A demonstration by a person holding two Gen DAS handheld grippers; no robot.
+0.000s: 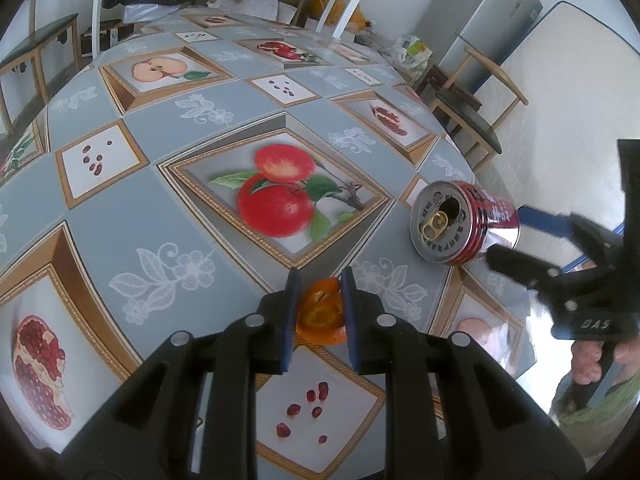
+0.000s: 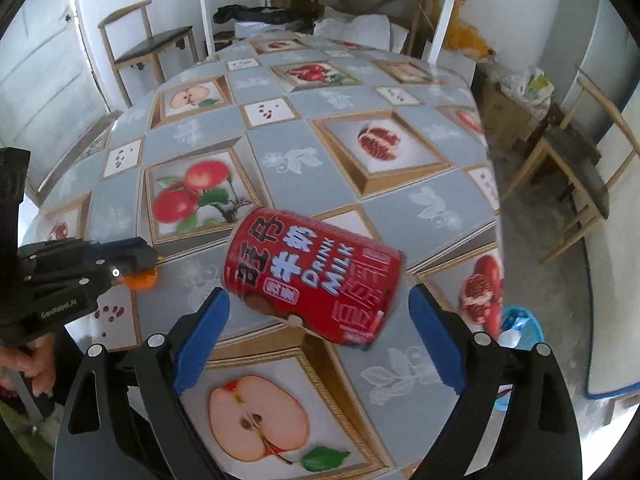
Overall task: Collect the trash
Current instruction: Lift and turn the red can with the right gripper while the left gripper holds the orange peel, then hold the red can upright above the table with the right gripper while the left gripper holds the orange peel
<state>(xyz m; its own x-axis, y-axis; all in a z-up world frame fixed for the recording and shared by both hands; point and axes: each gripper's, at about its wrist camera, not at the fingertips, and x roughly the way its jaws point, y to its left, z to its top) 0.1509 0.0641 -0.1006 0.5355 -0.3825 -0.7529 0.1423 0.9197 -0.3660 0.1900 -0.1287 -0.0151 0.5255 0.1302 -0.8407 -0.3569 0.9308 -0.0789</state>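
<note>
Two pieces of trash on the fruit-print counter (image 1: 168,216).

My left gripper (image 1: 318,312) has its jaws clamped on an orange peel (image 1: 320,316), low over the counter. To the right of the peel, a red milk can (image 2: 312,276) lies on its side near the counter's edge; my right gripper (image 2: 320,344) has its jaws wide apart on either side of the can, not touching it.
</note>
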